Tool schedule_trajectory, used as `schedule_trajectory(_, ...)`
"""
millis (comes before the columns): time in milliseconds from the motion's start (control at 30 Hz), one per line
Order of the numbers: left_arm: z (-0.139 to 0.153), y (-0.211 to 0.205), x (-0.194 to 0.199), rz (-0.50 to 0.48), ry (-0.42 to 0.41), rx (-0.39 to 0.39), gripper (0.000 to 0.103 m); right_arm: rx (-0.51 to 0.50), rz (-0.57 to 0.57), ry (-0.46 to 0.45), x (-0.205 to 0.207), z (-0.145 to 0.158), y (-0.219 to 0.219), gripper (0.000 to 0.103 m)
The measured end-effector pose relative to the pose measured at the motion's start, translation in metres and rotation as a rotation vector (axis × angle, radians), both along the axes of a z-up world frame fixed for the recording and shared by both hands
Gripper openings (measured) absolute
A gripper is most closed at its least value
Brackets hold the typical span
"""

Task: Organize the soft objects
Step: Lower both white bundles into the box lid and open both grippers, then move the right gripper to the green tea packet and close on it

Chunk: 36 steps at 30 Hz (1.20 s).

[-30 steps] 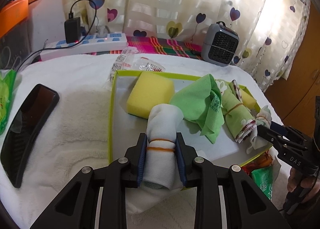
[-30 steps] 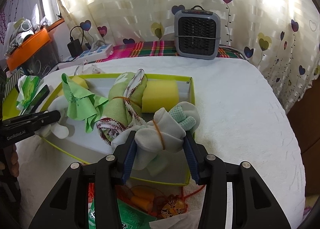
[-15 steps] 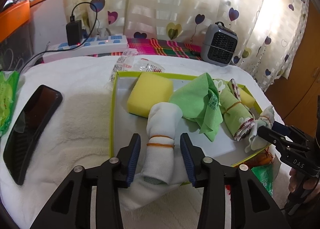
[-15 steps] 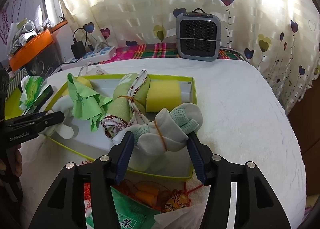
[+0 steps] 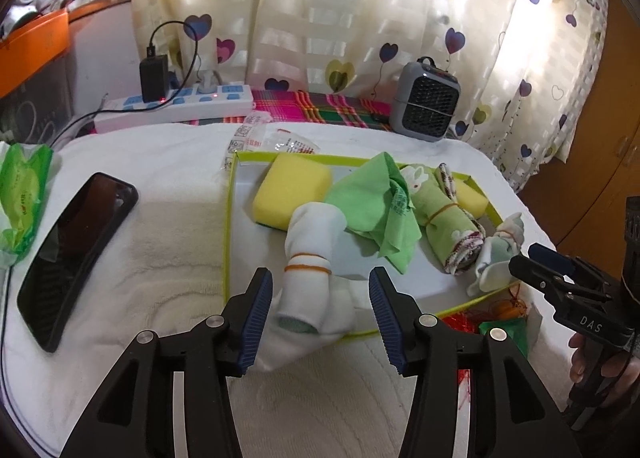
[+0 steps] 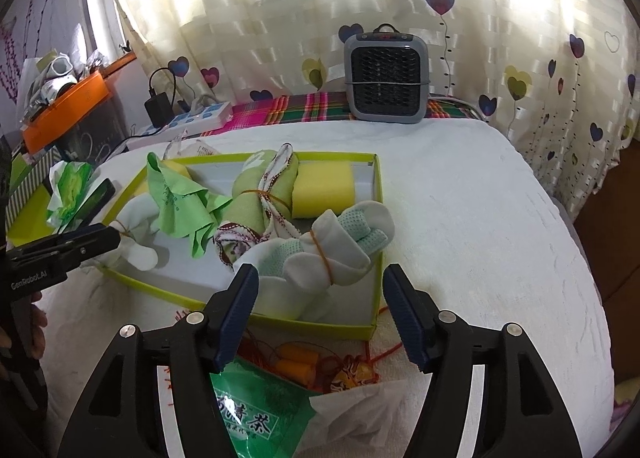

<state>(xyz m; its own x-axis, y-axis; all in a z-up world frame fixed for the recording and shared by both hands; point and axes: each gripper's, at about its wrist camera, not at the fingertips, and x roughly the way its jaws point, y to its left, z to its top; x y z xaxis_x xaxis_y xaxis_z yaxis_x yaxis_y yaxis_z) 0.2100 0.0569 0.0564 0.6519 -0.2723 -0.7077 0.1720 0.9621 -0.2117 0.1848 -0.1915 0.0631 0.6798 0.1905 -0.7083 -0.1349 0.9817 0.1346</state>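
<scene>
"DAS" is printed on the right tool where the left view catches it; "GenRobot.AI" on the left tool in the right view. Both tools are opening, pads clear. A banded white sock roll lies between the left pads, a mint sock bundle just beyond the right, both at the green tray's near edge. Only the right view shows the green tea packet.

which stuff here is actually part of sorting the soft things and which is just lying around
Part of the job:
tray
white sock roll
mint sock bundle
green cloth
rolled green towel
yellow sponge

Just lying about:
phone
power strip
small heater
tea packet
</scene>
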Motion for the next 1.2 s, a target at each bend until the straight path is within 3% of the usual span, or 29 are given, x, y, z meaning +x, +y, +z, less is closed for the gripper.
schedule_trajectory(300,0.009,0.002,-0.028,0.007,-0.024,-0.03,0.049,0.053,-0.03,-0.024,-0.025,0.008,-0.01,0.066)
schedule_trajectory(567,0.008,-0.009,-0.051,-0.054,-0.043,-0.08,0.049,0.082,-0.037,-0.006,-0.058,0.002,-0.008,0.066)
schedule_trajectory(867,0.0,-0.013,-0.056,-0.094,-0.036,-0.103,0.049,0.039,0.043,0.031,-0.07,-0.014,0.031,0.066)
schedule_trajectory(1200,-0.009,-0.013,-0.057,-0.113,-0.01,-0.13,0.049,-0.076,0.061,0.057,-0.07,-0.028,0.06,0.065)
